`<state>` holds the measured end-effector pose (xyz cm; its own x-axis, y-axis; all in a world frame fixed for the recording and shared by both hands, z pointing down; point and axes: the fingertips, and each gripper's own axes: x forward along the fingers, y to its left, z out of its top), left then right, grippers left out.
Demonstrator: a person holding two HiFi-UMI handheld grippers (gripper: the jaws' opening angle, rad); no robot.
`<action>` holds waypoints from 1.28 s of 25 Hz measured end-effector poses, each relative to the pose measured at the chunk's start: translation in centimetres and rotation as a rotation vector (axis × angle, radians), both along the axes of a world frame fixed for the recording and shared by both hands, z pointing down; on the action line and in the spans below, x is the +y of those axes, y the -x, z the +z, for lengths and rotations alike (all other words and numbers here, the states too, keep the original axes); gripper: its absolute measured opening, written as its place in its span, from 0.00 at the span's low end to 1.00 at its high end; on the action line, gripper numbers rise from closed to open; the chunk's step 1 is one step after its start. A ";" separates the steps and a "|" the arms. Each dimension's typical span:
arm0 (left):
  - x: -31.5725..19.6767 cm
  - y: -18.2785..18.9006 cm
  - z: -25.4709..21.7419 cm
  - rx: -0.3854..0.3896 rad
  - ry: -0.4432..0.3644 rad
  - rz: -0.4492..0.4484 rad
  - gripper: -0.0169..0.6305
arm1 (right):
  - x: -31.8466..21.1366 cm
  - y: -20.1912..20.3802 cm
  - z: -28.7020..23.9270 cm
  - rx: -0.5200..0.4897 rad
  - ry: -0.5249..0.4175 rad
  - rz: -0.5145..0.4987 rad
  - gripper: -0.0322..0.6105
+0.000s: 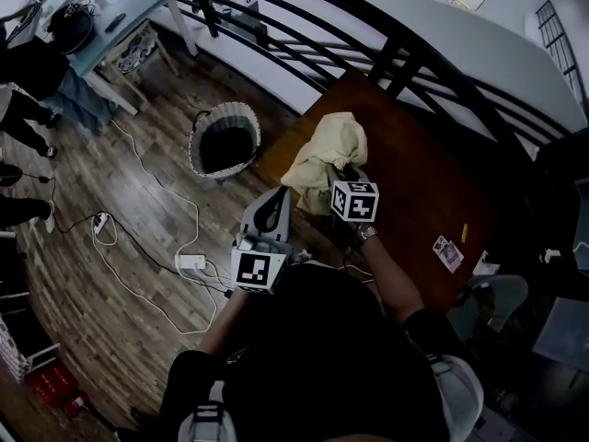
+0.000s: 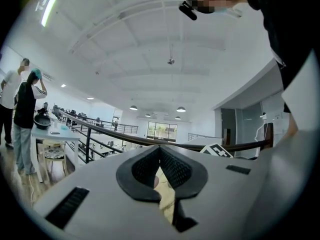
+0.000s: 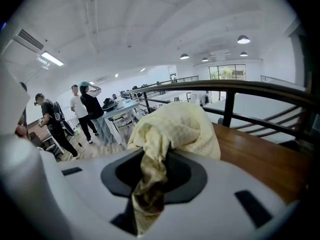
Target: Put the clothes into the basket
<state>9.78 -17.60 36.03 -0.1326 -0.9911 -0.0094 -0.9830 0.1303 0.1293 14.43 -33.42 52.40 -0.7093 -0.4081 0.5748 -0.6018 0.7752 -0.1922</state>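
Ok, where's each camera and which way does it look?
Head view: on the person's head, looking steeply down at basket, table, yellow cloth; left claw and right claw show.
Left gripper view: rides the left claw, facing the railing; its jaws show.
Right gripper view: rides the right claw, facing the table; its jaws pinch the cloth.
Both gripper views share the railing.

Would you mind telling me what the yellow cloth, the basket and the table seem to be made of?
Yellow cloth: soft woven fabric, matte, probably cotton; a fine waffle texture shows and it bunches.
Basket: pale ribbed walls, perhaps woven rope or fabric; unclear.
Table: brown wood or veneer, smooth, slight sheen.
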 end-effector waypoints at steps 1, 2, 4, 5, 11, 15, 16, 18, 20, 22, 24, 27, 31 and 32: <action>0.5 0.9 0.0 -0.002 -0.001 -0.018 0.05 | 0.5 1.2 -0.4 -0.005 -0.004 -0.019 0.21; 0.9 1.9 -0.1 -0.005 -0.002 -0.035 0.05 | 1.0 2.5 -0.8 -0.008 -0.008 -0.036 0.21; 1.8 3.9 -0.2 -0.002 -0.005 -0.063 0.05 | 2.1 4.7 -1.4 -0.011 -0.012 -0.065 0.21; 2.3 4.9 -0.3 0.003 -0.007 -0.075 0.05 | 2.7 5.8 -1.6 -0.011 -0.012 -0.078 0.21; 3.9 11.6 -1.1 -0.002 -0.039 -0.185 0.05 | 5.0 13.2 -3.4 -0.039 -0.021 -0.177 0.21; 6.5 15.4 -1.6 -0.013 -0.048 -0.246 0.05 | 8.0 17.7 -3.7 -0.059 -0.013 -0.229 0.21; 7.5 16.4 -1.7 -0.017 -0.046 -0.262 0.05 | 9.0 18.9 -3.7 -0.062 -0.012 -0.246 0.21; 9.6 18.6 -1.8 -0.025 -0.042 -0.292 0.05 | 11.2 21.7 -3.8 -0.071 -0.010 -0.279 0.21; 11.7 20.7 -1.7 -0.032 -0.037 -0.319 0.05 | 13.1 24.5 -3.9 -0.079 -0.008 -0.308 0.21; 13.8 22.4 -1.7 -0.036 -0.031 -0.349 0.05 | 14.8 26.9 -3.9 -0.081 -0.005 -0.333 0.21; 16.0 24.1 -1.5 -0.033 -0.027 -0.385 0.05 | 16.4 29.0 -3.8 -0.080 -0.003 -0.354 0.21; 18.9 26.3 -1.1 -0.028 -0.022 -0.428 0.05 | 18.7 31.6 -3.7 -0.085 0.002 -0.377 0.21; 21.5 28.6 -0.7 -0.036 -0.017 -0.449 0.05 | 21.4 34.0 -3.6 -0.089 0.000 -0.395 0.21; 21.9 29.0 -0.7 -0.035 -0.020 -0.451 0.05 | 22.0 34.4 -3.6 -0.087 -0.002 -0.401 0.21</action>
<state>-19.20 4.33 35.29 -0.5502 -0.8340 -0.0404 -0.8325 0.5442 0.1036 -20.01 -11.46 48.81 -0.8586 -0.0904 0.5046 -0.2330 0.9455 -0.2272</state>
